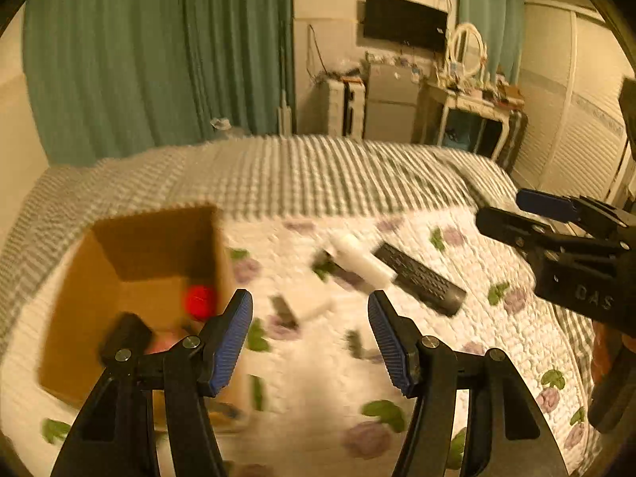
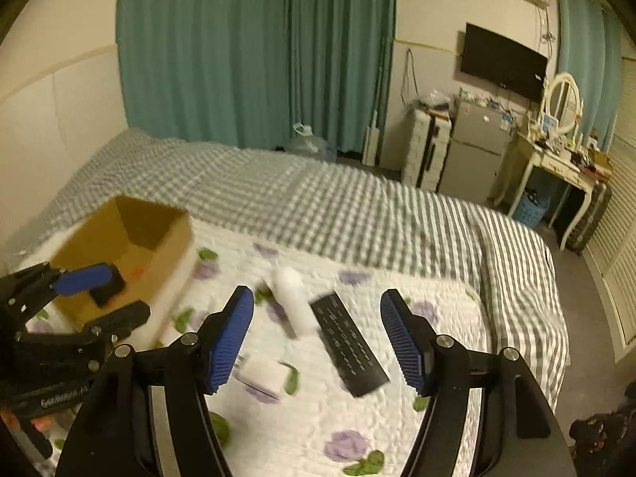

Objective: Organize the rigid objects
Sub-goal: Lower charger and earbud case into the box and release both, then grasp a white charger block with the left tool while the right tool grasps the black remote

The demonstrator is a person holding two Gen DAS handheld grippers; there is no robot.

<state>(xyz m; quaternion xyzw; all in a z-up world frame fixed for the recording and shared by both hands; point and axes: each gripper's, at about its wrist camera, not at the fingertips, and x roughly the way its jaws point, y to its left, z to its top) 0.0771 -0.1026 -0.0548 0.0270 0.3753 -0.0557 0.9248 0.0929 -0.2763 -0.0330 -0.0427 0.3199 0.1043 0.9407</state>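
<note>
An open cardboard box (image 1: 131,278) (image 2: 131,246) stands on the floral quilt at the left, with a red ball (image 1: 200,301) and a dark object (image 1: 126,336) inside. A black remote (image 1: 419,278) (image 2: 348,344), a white bottle (image 1: 363,262) (image 2: 294,300) and a small white block (image 2: 262,373) lie on the quilt. My left gripper (image 1: 310,338) is open and empty above the quilt beside the box; it also shows in the right wrist view (image 2: 99,294). My right gripper (image 2: 318,342) is open and empty above the remote and bottle; it shows at the right of the left wrist view (image 1: 516,210).
A grey checked blanket (image 2: 338,202) covers the far half of the bed. Green curtains (image 2: 254,47), a small fridge (image 2: 473,155), a dressing table with mirror (image 2: 556,159) and a wall TV (image 2: 503,61) stand beyond. Small dark items (image 1: 284,312) lie on the quilt.
</note>
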